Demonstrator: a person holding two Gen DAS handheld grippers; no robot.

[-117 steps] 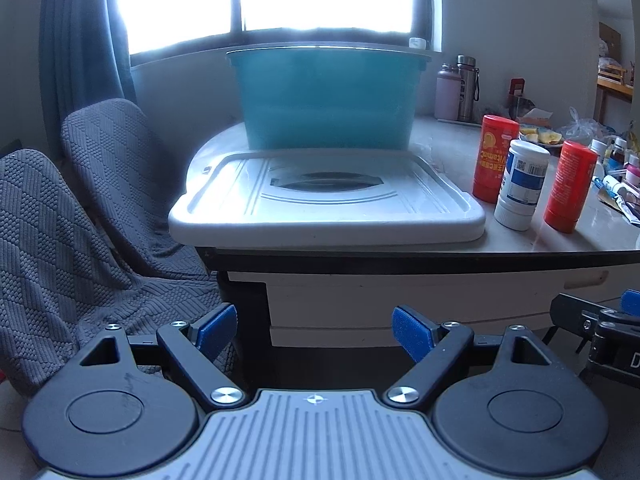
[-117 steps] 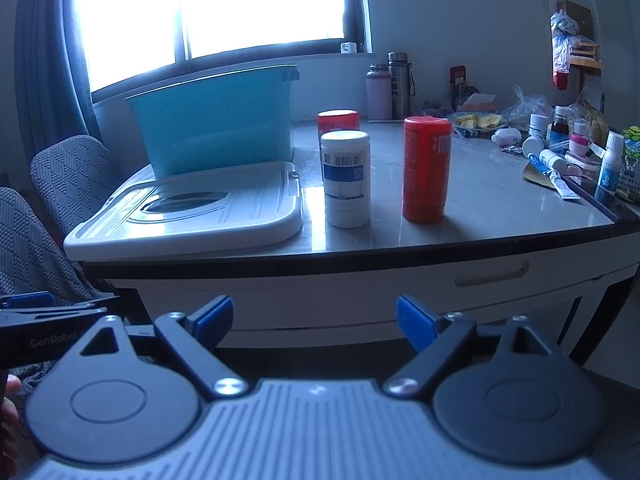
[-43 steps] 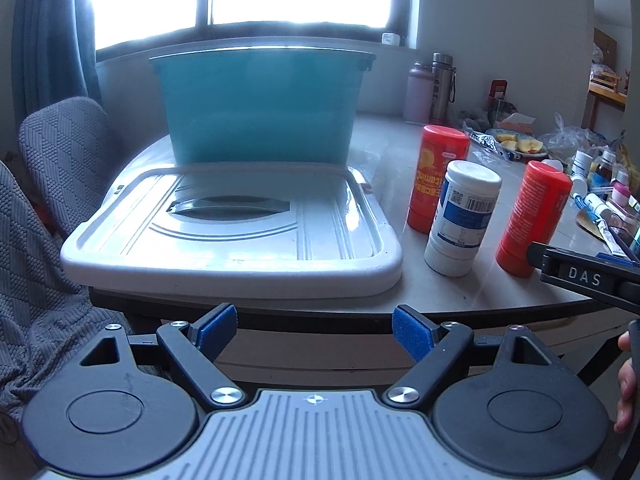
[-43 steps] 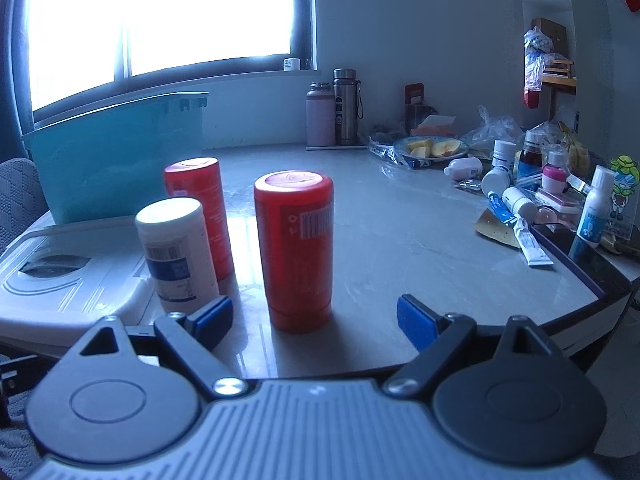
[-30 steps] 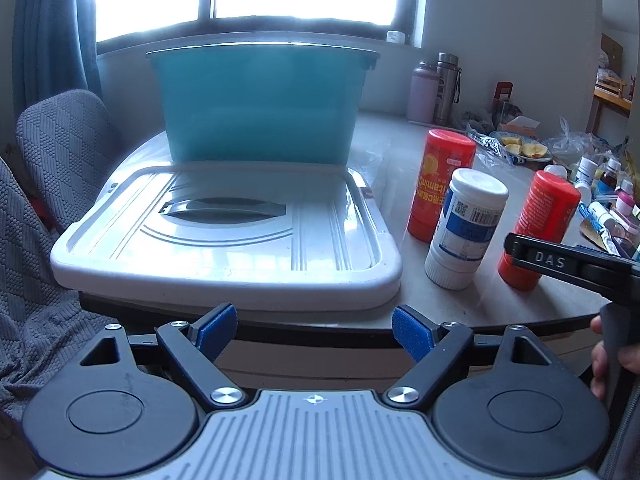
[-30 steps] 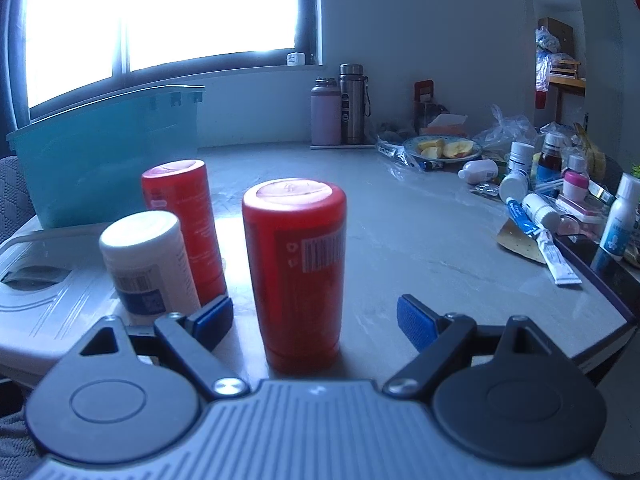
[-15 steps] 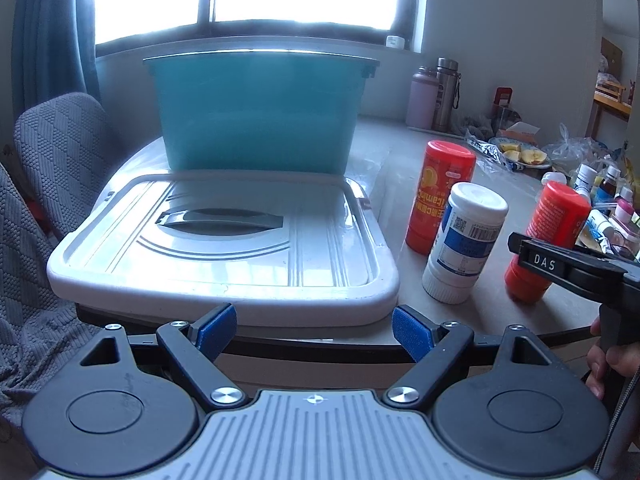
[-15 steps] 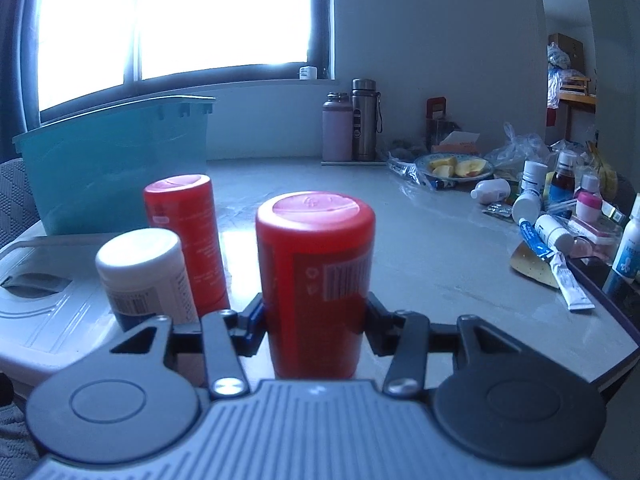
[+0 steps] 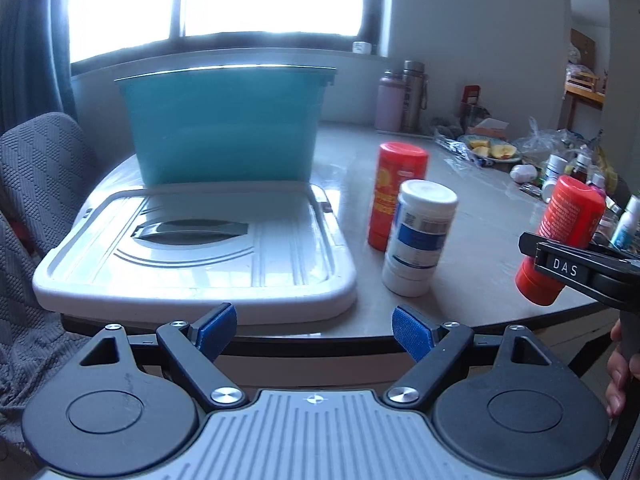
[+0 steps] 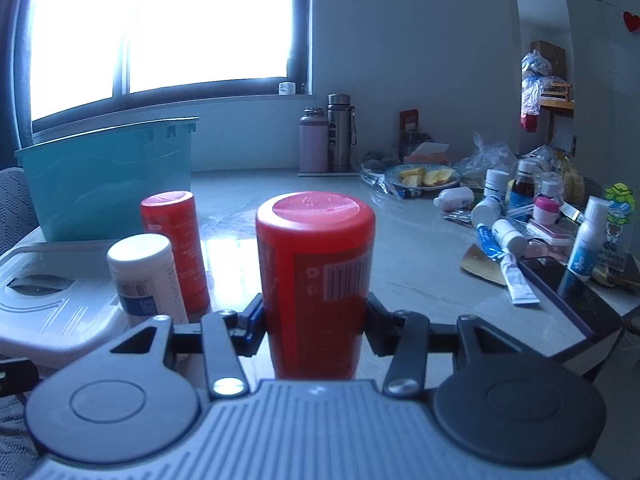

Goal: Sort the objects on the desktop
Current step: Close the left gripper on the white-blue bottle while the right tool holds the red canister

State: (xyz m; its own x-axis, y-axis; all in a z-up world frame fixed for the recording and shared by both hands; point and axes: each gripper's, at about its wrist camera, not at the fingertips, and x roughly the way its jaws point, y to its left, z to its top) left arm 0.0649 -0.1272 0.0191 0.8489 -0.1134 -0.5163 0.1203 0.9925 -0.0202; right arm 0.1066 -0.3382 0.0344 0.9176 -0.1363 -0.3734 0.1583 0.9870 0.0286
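Red canister (image 10: 316, 280) is clamped in the right gripper (image 10: 314, 320), both pads pressed against its sides about halfway down, and from the left wrist view you can see that same canister (image 9: 562, 236) tilted and lifted off the table (image 9: 480, 240), hanging out near the front edge on the right. Left gripper (image 9: 314, 332) is just sitting wide apart with nothing between its blue pads (image 9: 216, 326), low in front of the table edge, pointing at the white bin lid (image 9: 192, 248). That lid lies flat on the table with the teal storage bin (image 9: 224, 120) standing right behind it, touching its back edge as far as I can tell. Two other containers stand upright just to the right of the lid: a white bottle (image 9: 418, 238) with a blue label, and a second red canister (image 9: 396, 194) right behind it, pretty much touching. Far side of the table is a mess: a plate of fruit slices (image 10: 424, 176), two thermos flasks (image 10: 328, 138) by the wall, and a pile of small bottles and tubes (image 10: 516, 216) over on the right.
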